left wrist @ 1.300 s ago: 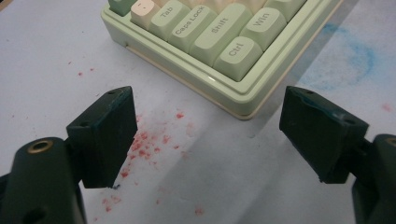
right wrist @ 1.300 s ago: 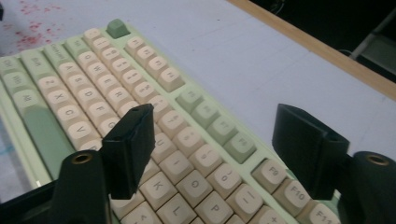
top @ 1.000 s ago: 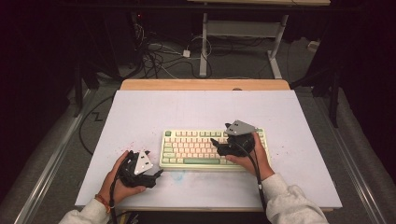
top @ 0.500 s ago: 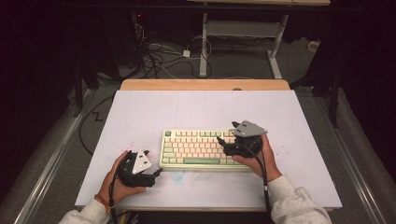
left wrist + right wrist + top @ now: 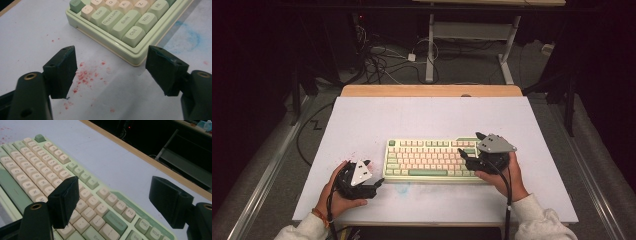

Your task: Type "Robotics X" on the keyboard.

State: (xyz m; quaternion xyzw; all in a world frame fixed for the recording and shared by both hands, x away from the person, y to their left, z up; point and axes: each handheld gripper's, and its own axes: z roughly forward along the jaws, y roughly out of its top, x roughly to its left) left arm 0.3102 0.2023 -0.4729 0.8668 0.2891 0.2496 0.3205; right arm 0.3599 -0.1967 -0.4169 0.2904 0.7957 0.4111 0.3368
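1. Sitting near the middle of the white table top (image 5: 362,125) is the pale green keyboard with cream and green keycaps (image 5: 429,160), long side running left to right, a little toward the near edge.
2. Left gripper (image 5: 373,173) is down by the keyboard's near-left corner, resting just beside it in the person's left hand (image 5: 337,192), with a grey three-cornered plate on top.
3. Jaws on that one stand well apart, nothing between them; its own camera looks past them at the keyboard's corner keys and a scatter of small red specks (image 5: 86,75) on the table.
4. Over on the right, the right gripper (image 5: 469,145) is above the keyboard's right end, held by the right hand (image 5: 502,175).
5. Its jaws are spread wide too, empty, with the right-hand key rows showing beneath and between them.
6. Faint blue smudge (image 5: 191,37) marks the table just near of the keyboard.
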